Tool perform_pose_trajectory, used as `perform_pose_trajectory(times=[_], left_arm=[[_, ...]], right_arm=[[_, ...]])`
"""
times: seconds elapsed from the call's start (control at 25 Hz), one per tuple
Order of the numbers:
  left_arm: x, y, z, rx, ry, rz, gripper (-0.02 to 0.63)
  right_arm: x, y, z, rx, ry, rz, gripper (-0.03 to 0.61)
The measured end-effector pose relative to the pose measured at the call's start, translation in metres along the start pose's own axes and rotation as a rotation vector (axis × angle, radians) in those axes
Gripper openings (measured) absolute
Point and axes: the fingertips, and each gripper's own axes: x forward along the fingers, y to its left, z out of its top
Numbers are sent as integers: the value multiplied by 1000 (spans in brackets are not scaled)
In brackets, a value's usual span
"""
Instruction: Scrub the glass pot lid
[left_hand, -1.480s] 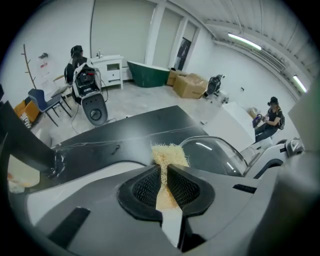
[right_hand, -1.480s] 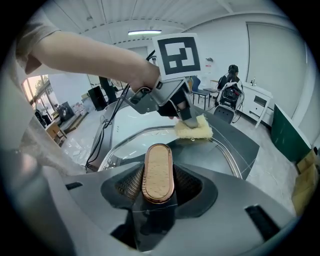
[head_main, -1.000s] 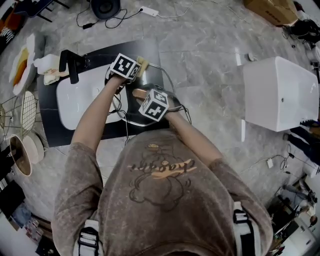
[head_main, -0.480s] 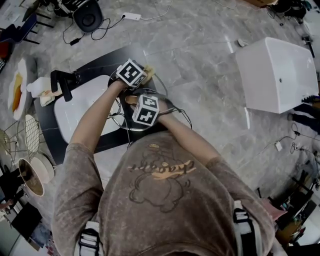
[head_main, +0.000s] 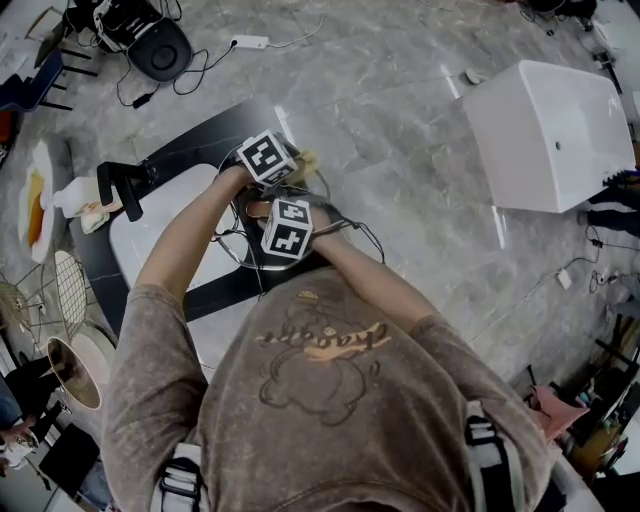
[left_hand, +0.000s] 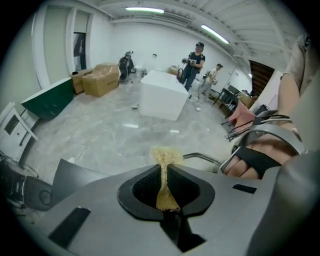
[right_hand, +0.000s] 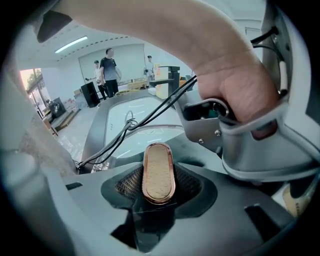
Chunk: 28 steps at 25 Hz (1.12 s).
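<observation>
Nearest to the person, the right hand-held gripper (right_hand: 158, 186) is pinching the oval wooden handle (right_hand: 158, 165) of the glass pot lid (head_main: 248, 258). The lid hangs over the dark worktop (head_main: 255, 115), just at 3 o'clock of the white sink (head_main: 160, 215). At 12 o'clock of it, the left hand-held gripper (left_hand: 165, 175) is pressed together on a yellow scrub pad (left_hand: 167, 156), and only a thin fold of the pad is caught.

I see two risks. The lid is held by its narrow handle alone, so a hard push on the glass may turn it in the grip or let it slip, and the rim may then knock the sink edge. The pad may also pull out of its thin pinch during a stroke.

I count two hand-held grippers, one lid, one pad, one sink and one black faucet (head_main: 118, 186) at 10 o'clock. Far behind stand one white box (left_hand: 162, 95) and three people.
</observation>
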Motion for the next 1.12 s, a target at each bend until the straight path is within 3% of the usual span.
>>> perform_pose_trajectory(times=[0.12,0.32,0.52,0.84,1.0,1.12], left_arm=[[2,-8,1,42,3,-73,51],[10,-39,8,56,4,-267,52],[12,-46,11,37,0,-359,52],[10,-56,12,30,46,-428,52],[2,-45,15,-63,-31,-399,54],[-15,-31,19,-123,-125,-319,54]], right_arm=[[1,1,1,3,-3,5,175],[-3,1,0,11,-9,11,175],[-4,1,-1,26,-18,25,175],[-4,4,-3,45,-20,44,176],[-6,3,-2,39,-38,35,178],[-7,3,-4,30,-39,38,178]])
